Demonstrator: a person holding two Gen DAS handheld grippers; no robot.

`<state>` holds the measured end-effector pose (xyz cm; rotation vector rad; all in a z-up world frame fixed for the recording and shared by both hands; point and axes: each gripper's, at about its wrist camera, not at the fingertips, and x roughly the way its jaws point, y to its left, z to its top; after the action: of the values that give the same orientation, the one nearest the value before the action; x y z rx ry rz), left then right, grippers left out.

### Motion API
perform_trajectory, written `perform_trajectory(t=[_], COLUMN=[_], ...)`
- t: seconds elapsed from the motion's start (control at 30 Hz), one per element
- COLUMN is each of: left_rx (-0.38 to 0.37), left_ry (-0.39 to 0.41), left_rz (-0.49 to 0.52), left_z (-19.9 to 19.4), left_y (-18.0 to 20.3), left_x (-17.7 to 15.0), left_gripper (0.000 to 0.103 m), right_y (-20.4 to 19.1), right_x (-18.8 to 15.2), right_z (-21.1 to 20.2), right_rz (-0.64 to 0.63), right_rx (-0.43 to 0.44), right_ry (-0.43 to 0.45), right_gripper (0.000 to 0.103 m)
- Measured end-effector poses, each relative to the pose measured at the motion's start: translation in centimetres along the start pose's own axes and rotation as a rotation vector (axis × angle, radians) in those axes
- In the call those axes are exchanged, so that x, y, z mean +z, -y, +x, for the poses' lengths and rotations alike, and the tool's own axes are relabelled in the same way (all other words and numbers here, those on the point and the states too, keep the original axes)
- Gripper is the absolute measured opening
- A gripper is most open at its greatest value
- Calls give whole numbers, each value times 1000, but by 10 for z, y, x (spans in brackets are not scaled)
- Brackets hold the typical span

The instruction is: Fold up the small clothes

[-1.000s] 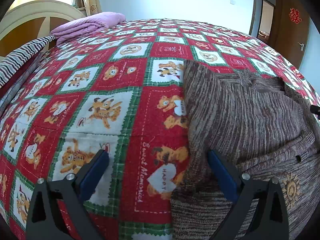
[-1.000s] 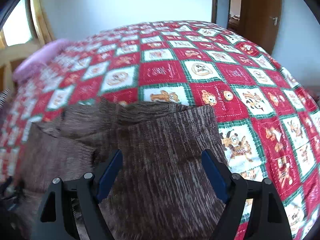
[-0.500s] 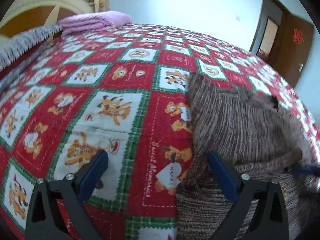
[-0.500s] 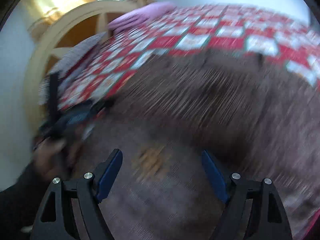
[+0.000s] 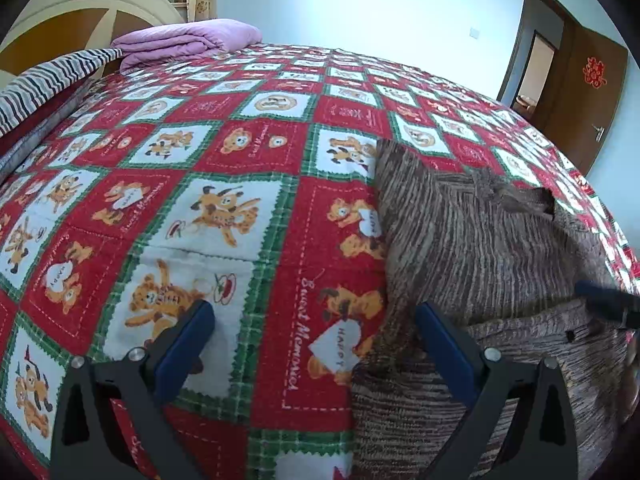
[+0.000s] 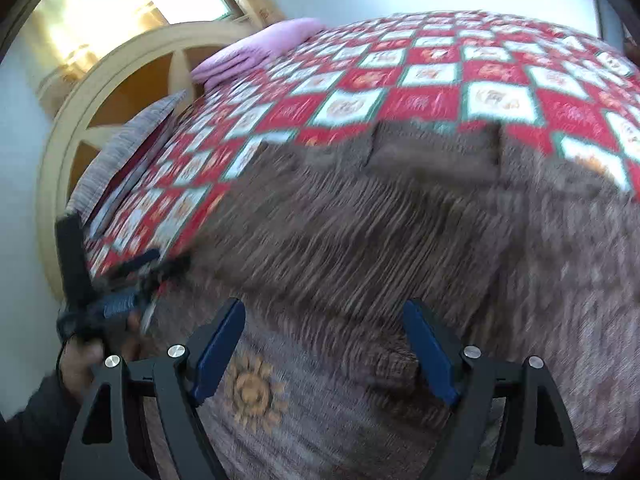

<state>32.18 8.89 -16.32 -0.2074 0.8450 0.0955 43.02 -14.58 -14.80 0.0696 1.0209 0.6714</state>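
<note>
The left claw (image 5: 314, 340) stands apart, empty, its left pad over the quilt (image 5: 224, 168) and its right pad just at the sweater's (image 5: 480, 240) left edge. The right claw (image 6: 324, 344) is also apart and holds nothing; it hangs above the sweater's lower part, near the orange sun motif (image 6: 254, 390). That view is blurred, so whether its pads brush the knit I cannot tell.

The brown knit sweater lies flat on the bed, partly folded as far as I can judge: a band lies across its near part, and the collar end points away toward the far side. It sits on the right of the left wrist view, with bare quilt to its left.

The step in hand looks like lining both claws up for the next fold. To do it well, each claw should come down on an edge, not the middle, pinch every layer there, and both should lift and carry together so the knit does not drag or bunch.

Room is plentiful: open quilt lies left of and beyond the sweater. The purple blanket (image 5: 188, 40) and headboard (image 6: 120, 80) are well apart. The person's hand (image 6: 80, 360) on the left tool is close to the right claw, so the two should keep clear of each other.
</note>
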Motion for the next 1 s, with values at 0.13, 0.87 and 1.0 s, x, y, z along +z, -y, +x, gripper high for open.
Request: perform_trajectory(t=[0.13, 0.87, 1.0], left_rx=[-9, 217, 270], left_ry=[-3, -69, -30], left_rz=[-8, 248, 197], left_z=[0, 66, 55], left_y=[-1, 60, 35], left_x=[0, 58, 49], left_gripper=[103, 103, 103], right_y=[-28, 121, 140], right_x=[-45, -39, -50], right_z=[-16, -75, -88], right_rz=[-140, 241, 288], right_rx=[150, -663, -631], right_ry=[-93, 132, 153], right_gripper=[82, 82, 82])
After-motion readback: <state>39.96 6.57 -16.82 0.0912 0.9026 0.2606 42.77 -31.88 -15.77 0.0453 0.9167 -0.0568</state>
